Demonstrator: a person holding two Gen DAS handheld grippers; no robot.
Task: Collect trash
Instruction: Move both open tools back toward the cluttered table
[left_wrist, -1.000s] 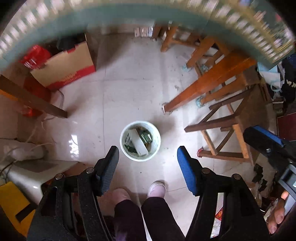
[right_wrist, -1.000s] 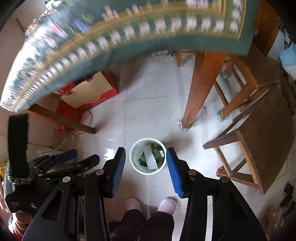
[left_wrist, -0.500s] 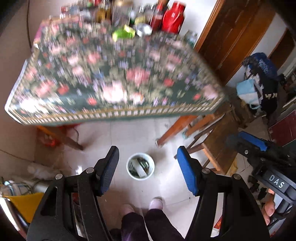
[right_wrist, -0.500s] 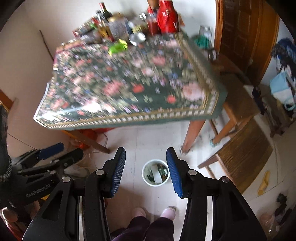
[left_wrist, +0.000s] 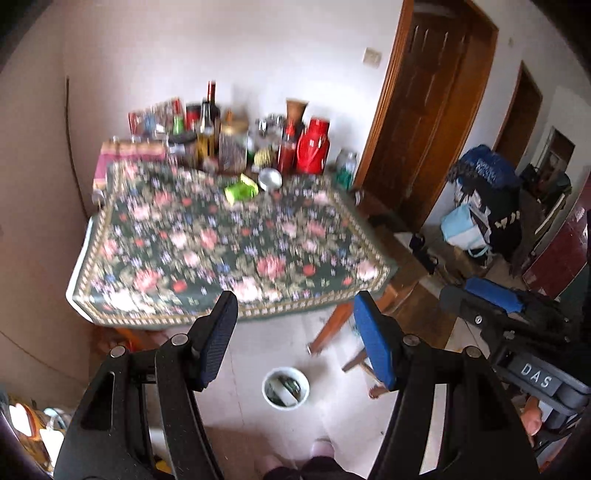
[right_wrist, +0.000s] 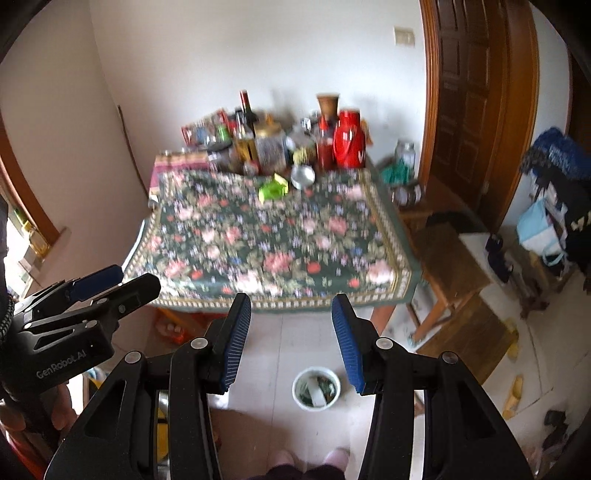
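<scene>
Both the left gripper (left_wrist: 293, 332) and right gripper (right_wrist: 291, 334) are open and empty. At twelve o'clock, bottles (right_wrist: 245, 138) crowd the green wrapper (right_wrist: 272, 190); a reach might knock them over.

Bottles (left_wrist: 208, 122) and a red thermos (left_wrist: 313, 147) crowd the floral tablecloth's (left_wrist: 229, 251) far edge.

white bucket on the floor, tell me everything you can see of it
The white bucket is a small round pail, plastic by its look, standing upright on the pale tiled floor in front of the table with the floral cloth, near a wooden table leg. It is open-topped and partly filled with trash: a white strip and dark greenish scraps, too blurred to name. Nothing but the floor touches it; both grippers are well above it.
</scene>
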